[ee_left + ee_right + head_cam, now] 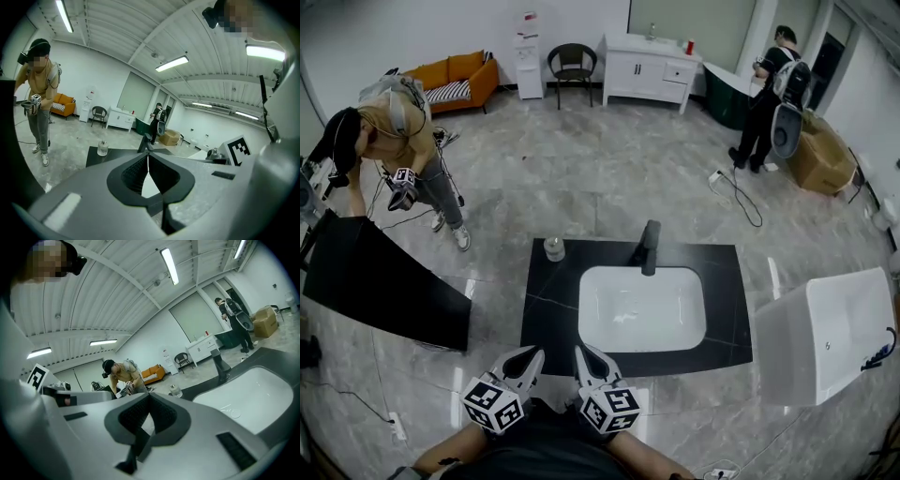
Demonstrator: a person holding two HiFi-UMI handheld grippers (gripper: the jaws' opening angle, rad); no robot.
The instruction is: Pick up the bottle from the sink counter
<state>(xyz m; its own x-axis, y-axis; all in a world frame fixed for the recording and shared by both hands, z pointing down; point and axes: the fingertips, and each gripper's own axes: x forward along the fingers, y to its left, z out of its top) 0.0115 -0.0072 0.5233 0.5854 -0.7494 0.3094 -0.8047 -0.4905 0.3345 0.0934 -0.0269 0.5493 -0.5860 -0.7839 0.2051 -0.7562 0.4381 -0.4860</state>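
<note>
- Your left hand-held gripper (528, 358) is closed. Its two jaws press together and nothing is between them.
- Your right hand-held gripper (584, 356) is closed too. Its jaws meet at the tips and it holds nothing.
- The two hand-held grippers sit side by side, close to each other, at the near edge of the black worktop (546, 319). Both point toward the far side of it.
- The bottle (554, 247) is small and clear with a pale cap. It stands upright on the worktop near the far left corner.
- The bottle is just beside the white sink (592, 283), past its far left corner, and to the left of the black tap (649, 246).
- The bottle is well apart from both hand-held grippers. Nothing touches it.
- In the left gripper view, the bottle (102, 148) shows to the left of the closed jaw tips of the left hand-held gripper (148, 154).
- In the right gripper view, the bottle (176, 390) shows a little to the right of the closed tips of the right hand-held gripper (149, 395), with the tap farther right.
- Away from the worktop, a person (394, 141) bends over at the left of the room.
</note>
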